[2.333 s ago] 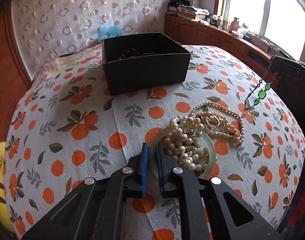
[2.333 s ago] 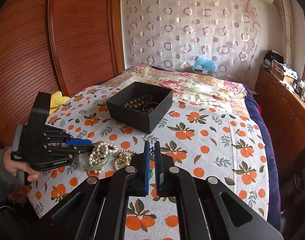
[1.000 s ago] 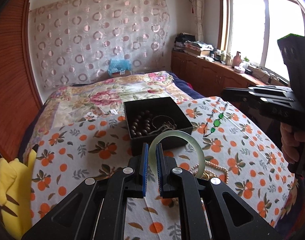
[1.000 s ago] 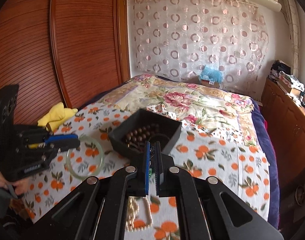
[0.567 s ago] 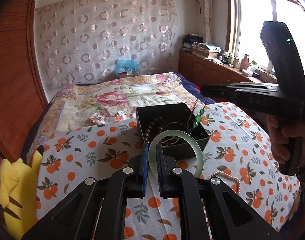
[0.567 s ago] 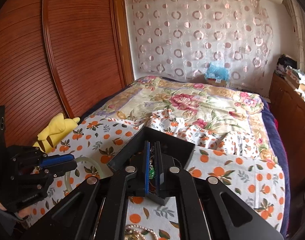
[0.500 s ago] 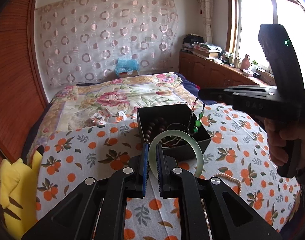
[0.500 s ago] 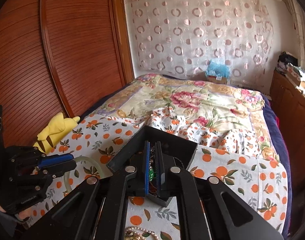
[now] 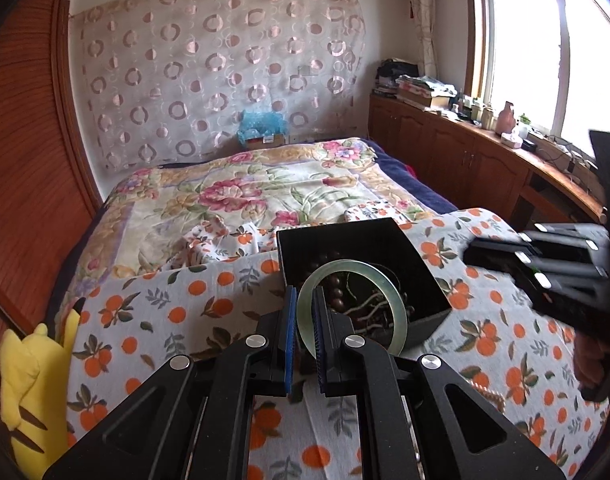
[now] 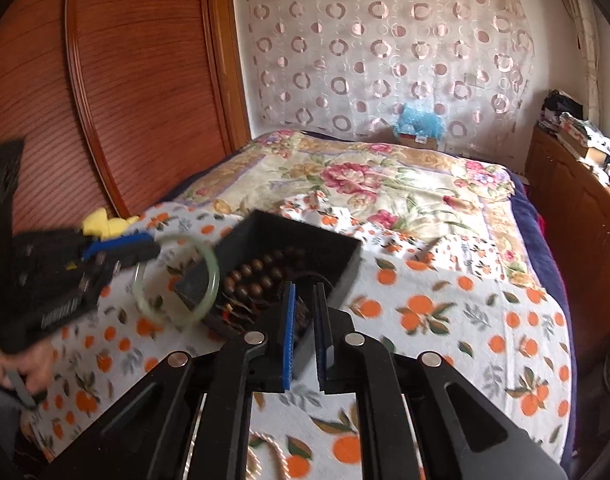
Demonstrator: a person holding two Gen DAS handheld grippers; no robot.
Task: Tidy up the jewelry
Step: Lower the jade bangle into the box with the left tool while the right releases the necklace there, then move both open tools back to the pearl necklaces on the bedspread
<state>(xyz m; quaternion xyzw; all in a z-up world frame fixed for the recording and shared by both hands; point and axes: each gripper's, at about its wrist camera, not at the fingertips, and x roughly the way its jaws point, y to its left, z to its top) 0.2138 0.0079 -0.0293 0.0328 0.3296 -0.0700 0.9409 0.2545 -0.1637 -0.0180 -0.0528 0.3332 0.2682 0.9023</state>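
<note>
Your left gripper (image 9: 303,334) is clamped tight on the jade bangle (image 9: 352,305), w/ the ring hanging just past the tips, over the near edge of the black box (image 9: 361,264). Right gripper (image 10: 305,334) has just been cracking open, nothing btwn the pads, box w/ brown beads (image 10: 252,276) right ahead of it.

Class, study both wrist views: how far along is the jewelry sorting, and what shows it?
Done: brown beads lie in the black box. In hand: the left gripper grips a pale green bangle over the box's near corner; the right gripper, jaws slightly apart, holds nothing visible. Left: a pearl strand lies on the cloth.
</note>
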